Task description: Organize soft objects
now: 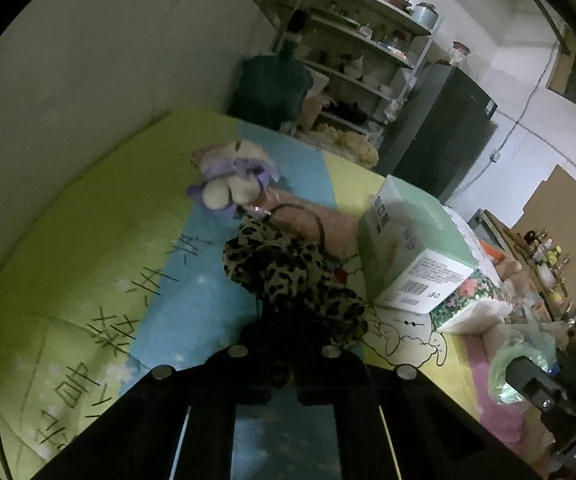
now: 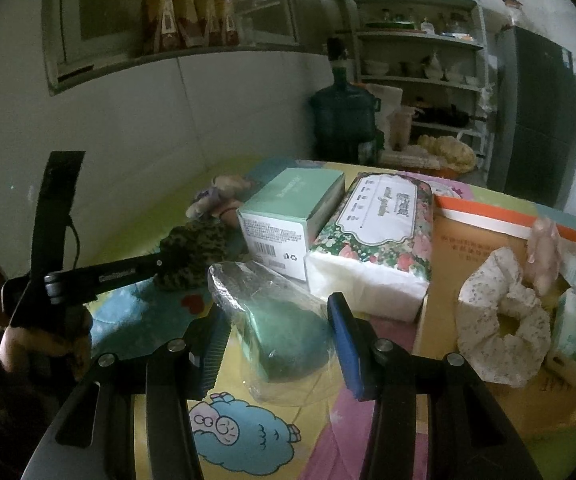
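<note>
Pinching the leopard-print scrunchie (image 1: 288, 276) on the cartoon-print table (image 1: 99, 216), the left gripper (image 1: 288, 364) has its fingers clenched on fabric; the right gripper (image 2: 277, 344) straddles a plastic-wrapped green item (image 2: 283, 328), contact unclear. Likely next: lifting the scrunchie toward the cardboard box (image 2: 484, 240).

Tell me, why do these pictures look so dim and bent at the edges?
Left wrist view: dim room light, round fisheye frame with black corners, the plush toy and leopard-print cloth slightly blurred. Right wrist view: same curved distortion bending the shelves, with glare on the plastic-wrapped green item.
</note>
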A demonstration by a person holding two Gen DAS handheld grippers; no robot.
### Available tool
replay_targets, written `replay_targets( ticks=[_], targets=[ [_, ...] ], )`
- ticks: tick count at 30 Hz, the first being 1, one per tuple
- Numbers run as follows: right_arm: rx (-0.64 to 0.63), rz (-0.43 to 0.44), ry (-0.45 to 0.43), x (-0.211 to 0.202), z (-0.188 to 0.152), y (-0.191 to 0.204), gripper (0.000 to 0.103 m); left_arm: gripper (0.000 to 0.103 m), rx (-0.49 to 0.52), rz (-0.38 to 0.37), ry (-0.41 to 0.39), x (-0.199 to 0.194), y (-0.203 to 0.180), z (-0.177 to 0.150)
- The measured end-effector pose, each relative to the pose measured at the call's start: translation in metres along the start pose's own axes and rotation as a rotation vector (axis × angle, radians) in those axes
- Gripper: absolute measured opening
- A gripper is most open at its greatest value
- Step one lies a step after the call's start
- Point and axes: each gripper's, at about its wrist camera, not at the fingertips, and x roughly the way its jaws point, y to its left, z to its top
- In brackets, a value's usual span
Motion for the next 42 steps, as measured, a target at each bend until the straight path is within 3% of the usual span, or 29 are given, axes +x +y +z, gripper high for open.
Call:
replay_targets(
  ticks=[4,16,29,42],
  targets=[
    [-0.001,-0.001,-0.012,-0.004,0.000,0.000,0.050,0.006,0.013,0.029,-0.047,-0.014,-0.005,-0.004],
    [0.013,0.006,-0.055,-0.022,-0.002,0.003,0.050,0.006,0.052,0.027,-0.143,-0.047,-0.024,-0.001],
    [0.025,-0.015,-0.100,-0.046,-0.002,0.000,0.050,0.006,0.128,-0.023,-0.219,-0.079,-0.056,0.003],
    [0.058,-0.062,-0.153,-0.077,-0.008,-0.015,0.050,0.006,0.220,-0.114,-0.238,-0.087,-0.100,0.001]
  ],
)
